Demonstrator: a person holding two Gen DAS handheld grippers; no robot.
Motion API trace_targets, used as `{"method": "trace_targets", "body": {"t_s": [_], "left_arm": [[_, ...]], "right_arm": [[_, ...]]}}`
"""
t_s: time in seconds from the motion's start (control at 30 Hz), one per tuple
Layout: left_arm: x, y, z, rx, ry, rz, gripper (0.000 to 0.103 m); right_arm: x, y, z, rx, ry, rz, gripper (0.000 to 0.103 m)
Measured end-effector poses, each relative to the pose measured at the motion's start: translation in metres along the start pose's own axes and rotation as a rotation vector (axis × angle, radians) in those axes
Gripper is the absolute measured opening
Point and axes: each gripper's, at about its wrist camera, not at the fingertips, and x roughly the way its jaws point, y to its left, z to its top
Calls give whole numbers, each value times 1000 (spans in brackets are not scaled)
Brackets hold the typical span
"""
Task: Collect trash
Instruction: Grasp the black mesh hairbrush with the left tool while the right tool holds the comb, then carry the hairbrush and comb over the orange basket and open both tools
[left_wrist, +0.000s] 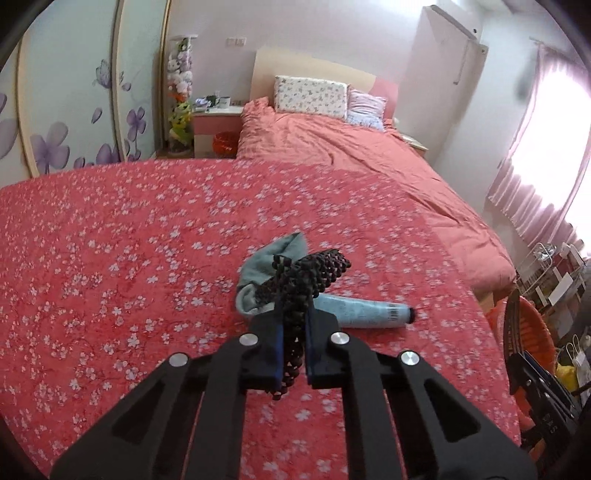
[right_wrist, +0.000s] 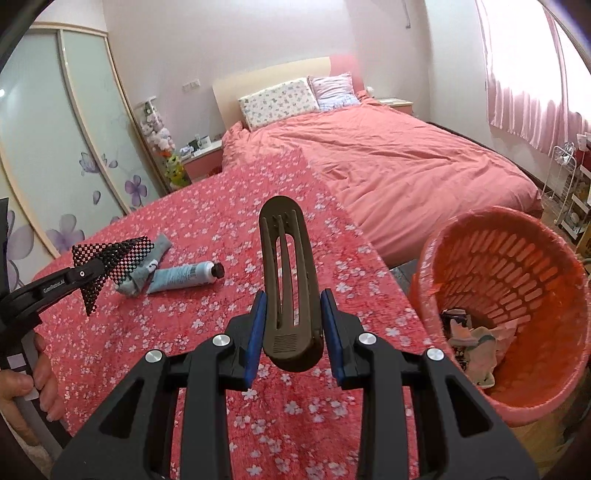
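left gripper (right_wrist: 96, 271): clamped on a black-and-red checkered beaded mesh piece (right_wrist: 110, 258), lifted over the floral tablecloth (right_wrist: 207, 206) | blue sock (right_wrist: 146, 271), blue tube (right_wrist: 184, 277): lying touching | right gripper (right_wrist: 291, 332): gripping brown slotted plastic clip (right_wrist: 286, 273) | orange slotted basket (right_wrist: 517, 258): far right, holding scraps

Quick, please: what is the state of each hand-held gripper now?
Left hand-held gripper: closed on the black beaded mesh.
Right hand-held gripper: closed on the dark slotted plastic piece.
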Motion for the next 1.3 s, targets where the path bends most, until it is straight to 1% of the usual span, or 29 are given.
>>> {"method": "trace_targets", "body": {"t_s": [0.33, 0.6, 0.97, 1.3], "left_arm": [[-39, -44, -1, 64, -39, -65, 9], [-58, -87, -7, 120, -50, -128, 9], [-66, -135, -23, 182, -45, -185, 9], [-66, -172, -31, 230, -28, -247, 9]], "right_arm": [[-34, -18, 5, 29, -74, -16, 30], [-55, -36, 8, 53, -119, -36, 30], [-69, -64, 3, 84, -145, -63, 30], [-82, -91, 3, 129, -172, -97, 30]]}}
